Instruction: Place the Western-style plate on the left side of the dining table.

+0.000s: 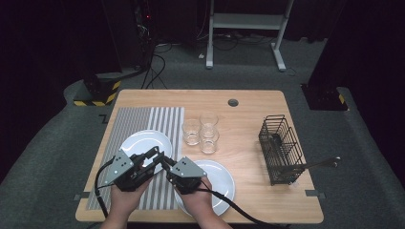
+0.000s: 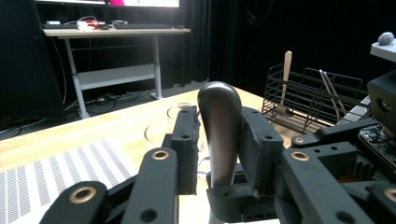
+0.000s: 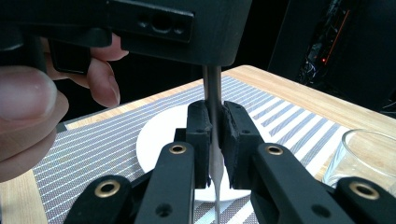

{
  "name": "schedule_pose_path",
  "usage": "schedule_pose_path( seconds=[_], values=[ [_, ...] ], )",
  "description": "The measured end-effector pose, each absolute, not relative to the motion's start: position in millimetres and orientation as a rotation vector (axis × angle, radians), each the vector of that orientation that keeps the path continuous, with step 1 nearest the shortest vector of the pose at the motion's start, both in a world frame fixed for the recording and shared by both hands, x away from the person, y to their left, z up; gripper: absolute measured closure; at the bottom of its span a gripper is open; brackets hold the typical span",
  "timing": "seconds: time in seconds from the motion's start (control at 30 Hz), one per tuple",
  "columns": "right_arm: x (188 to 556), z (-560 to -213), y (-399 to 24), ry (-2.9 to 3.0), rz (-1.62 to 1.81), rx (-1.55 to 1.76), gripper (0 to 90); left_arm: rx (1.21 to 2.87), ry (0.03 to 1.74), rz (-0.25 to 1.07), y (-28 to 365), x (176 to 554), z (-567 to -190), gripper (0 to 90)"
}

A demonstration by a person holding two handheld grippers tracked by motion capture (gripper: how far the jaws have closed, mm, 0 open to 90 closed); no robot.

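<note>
Hands low at the near edge bring both tools together over the striped placemat [image 1: 143,143], between two white plates [image 1: 143,140]. Right tool [image 3: 214,122] pinches a thin piece of cutlery [image 3: 213,88] upright, steadying it for a handover; left tool [image 2: 219,140] brackets its rounded handle [image 2: 218,121] with jaws apart, no firm squeeze evident.

Showing two black hand-held grippers, left gripper [image 1: 155,155] and right gripper [image 1: 166,163], each topped by a grey three-cornered plate (dark dots marking the plates) and trailing a black cable; brass-ringed pivots gleaming on angular black jaw links; forearms appearing bare, no sleeve showing.
</note>
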State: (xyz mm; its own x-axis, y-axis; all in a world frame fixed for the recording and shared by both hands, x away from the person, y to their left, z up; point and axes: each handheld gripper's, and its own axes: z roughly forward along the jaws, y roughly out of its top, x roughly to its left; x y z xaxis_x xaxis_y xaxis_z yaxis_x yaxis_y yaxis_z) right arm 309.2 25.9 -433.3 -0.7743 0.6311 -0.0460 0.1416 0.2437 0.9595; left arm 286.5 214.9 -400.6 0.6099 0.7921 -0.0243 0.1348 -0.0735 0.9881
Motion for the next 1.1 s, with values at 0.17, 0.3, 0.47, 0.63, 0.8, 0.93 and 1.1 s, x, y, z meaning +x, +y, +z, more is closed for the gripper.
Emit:
schedule_pose_path(
  seconds=[0.17, 0.3, 0.47, 0.63, 0.8, 0.93, 1.1],
  values=[
    [309, -434, 26, 2.096, 1.557, 0.701, 81.1, 1.58, 0.794, 0.637, 216, 286, -400, 72.5],
    [309, -434, 26, 2.101, 1.556, 0.707, 80.8, 1.581, 0.797, 0.636, 216, 286, -400, 72.7],
    [309, -434, 26, 2.098, 1.557, 0.716, 80.6, 1.581, 0.799, 0.636, 215, 286, -400, 72.8],
    [308, -434, 24, 2.11, 1.556, 0.737, 75.1, 1.578, 0.806, 0.629, 218, 288, -400, 72.7],
    [301, -432, 18, 2.1, 1.552, 0.728, 71.4, 1.57, 0.82, 0.618, 223, 289, -400, 72.5],
    [298, -430, 6, 2.063, 1.544, 0.745, 70.1, 1.57, 0.832, 0.615, 227, 290, -401, 72.2],
    [302, -432, -12, 2.037, 1.534, 0.802, 69.4, 1.572, 0.843, 0.617, 230, 291, -401, 71.9]
  ],
)
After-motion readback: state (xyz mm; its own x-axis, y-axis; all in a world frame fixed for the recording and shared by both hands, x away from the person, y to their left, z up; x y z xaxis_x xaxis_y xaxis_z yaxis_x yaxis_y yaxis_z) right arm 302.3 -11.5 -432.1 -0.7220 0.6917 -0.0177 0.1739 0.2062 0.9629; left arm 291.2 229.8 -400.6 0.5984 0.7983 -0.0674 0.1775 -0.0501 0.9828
